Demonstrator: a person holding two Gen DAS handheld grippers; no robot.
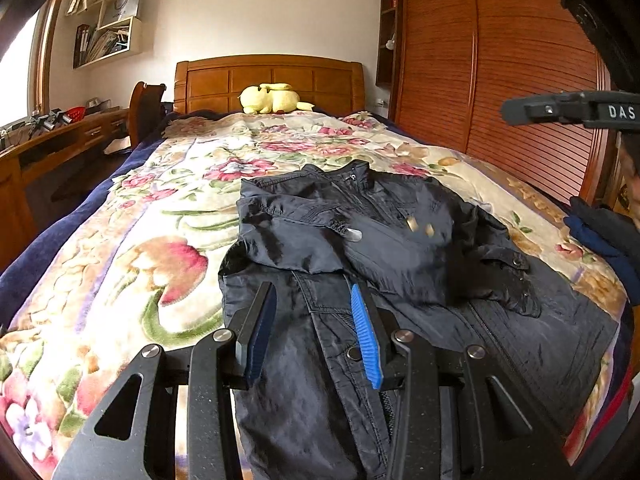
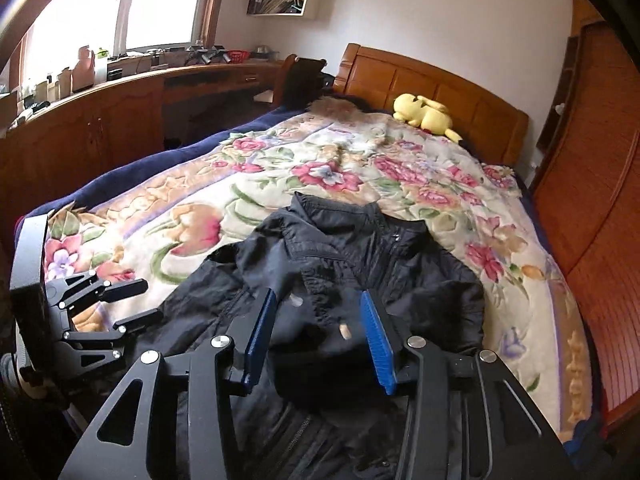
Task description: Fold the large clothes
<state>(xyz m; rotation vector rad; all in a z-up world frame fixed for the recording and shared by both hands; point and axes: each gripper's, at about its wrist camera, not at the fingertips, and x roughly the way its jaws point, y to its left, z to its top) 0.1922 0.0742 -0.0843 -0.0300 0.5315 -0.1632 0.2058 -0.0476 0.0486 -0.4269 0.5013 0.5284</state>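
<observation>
A dark navy jacket [image 1: 400, 264] lies on the floral bedspread [image 1: 168, 208], collar toward the headboard, both sleeves folded in across the chest. My left gripper [image 1: 314, 296] is open and empty, hovering above the jacket's lower left front. My right gripper [image 2: 320, 304] is open and empty above the folded sleeves of the jacket [image 2: 360, 264]. The left gripper also shows in the right wrist view [image 2: 136, 300], open, at the jacket's left edge. Part of the right gripper's body [image 1: 568, 110] shows at the right of the left wrist view.
A yellow plush toy [image 1: 272, 98] lies by the wooden headboard [image 1: 272, 76]. A wooden wardrobe [image 1: 500, 64] runs along the bed's right side. A desk [image 2: 120, 96] with clutter and a chair [image 2: 300, 76] stand to the left under the window.
</observation>
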